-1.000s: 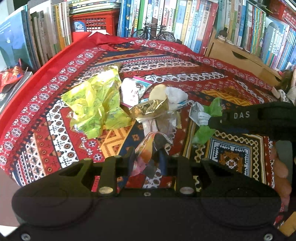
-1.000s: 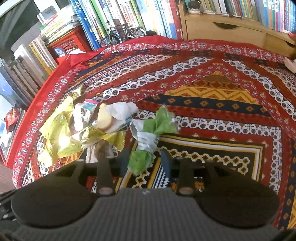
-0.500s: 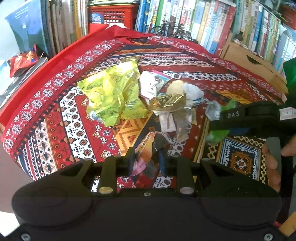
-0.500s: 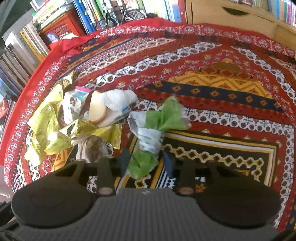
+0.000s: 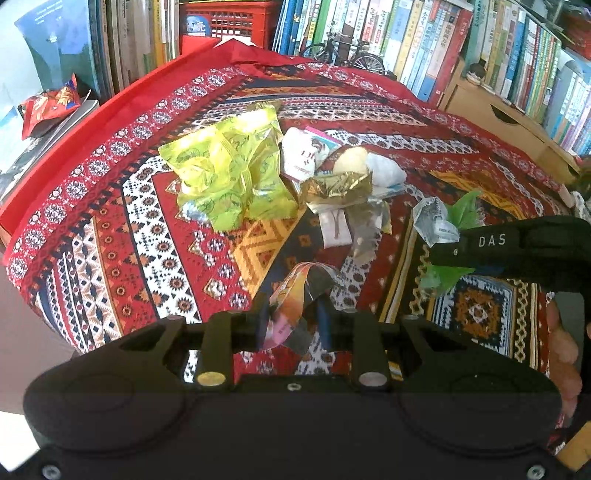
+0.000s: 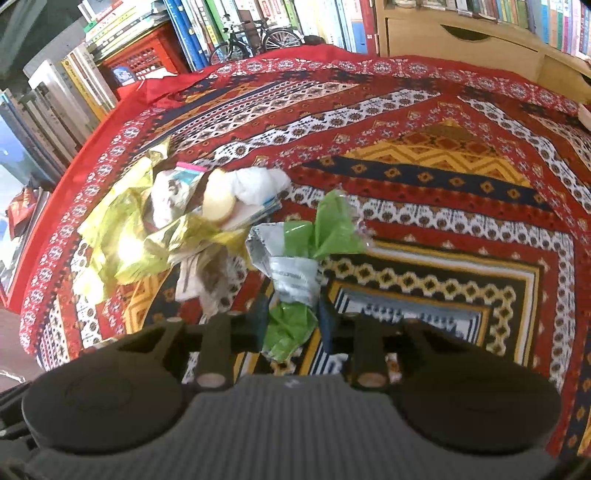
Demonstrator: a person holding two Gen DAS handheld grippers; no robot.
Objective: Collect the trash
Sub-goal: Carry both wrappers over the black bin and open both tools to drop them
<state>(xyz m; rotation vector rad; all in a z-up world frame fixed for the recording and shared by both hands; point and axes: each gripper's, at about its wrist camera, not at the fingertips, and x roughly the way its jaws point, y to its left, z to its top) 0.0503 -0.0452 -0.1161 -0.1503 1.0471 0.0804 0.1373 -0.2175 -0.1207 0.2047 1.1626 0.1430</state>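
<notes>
My left gripper (image 5: 293, 321) is shut on a shiny orange and silver wrapper (image 5: 295, 302), held above the patterned cloth. My right gripper (image 6: 291, 321) is shut on a green and silver wrapper (image 6: 299, 258), also lifted off the cloth. In the left wrist view the right gripper (image 5: 443, 254) shows at the right with the green wrapper (image 5: 443, 221) in it. A pile of trash lies beyond both: a crumpled yellow-green bag (image 5: 229, 177) (image 6: 118, 236), a gold foil wrapper (image 5: 340, 188), a white wrapper (image 5: 303, 155), a pale round piece (image 6: 218, 203) and white tissue (image 6: 258, 184).
The red patterned cloth (image 6: 443, 184) covers the table. Rows of books (image 5: 369, 29), a red crate (image 5: 229, 22) and a small model bicycle (image 6: 255, 37) stand behind. A wooden drawer unit (image 6: 461, 40) is at the back right. A red snack bag (image 5: 48, 107) lies off the table, left.
Both grippers have drawn back and risen from the pile, each keeping its wrapper. The pile itself has not shifted.
</notes>
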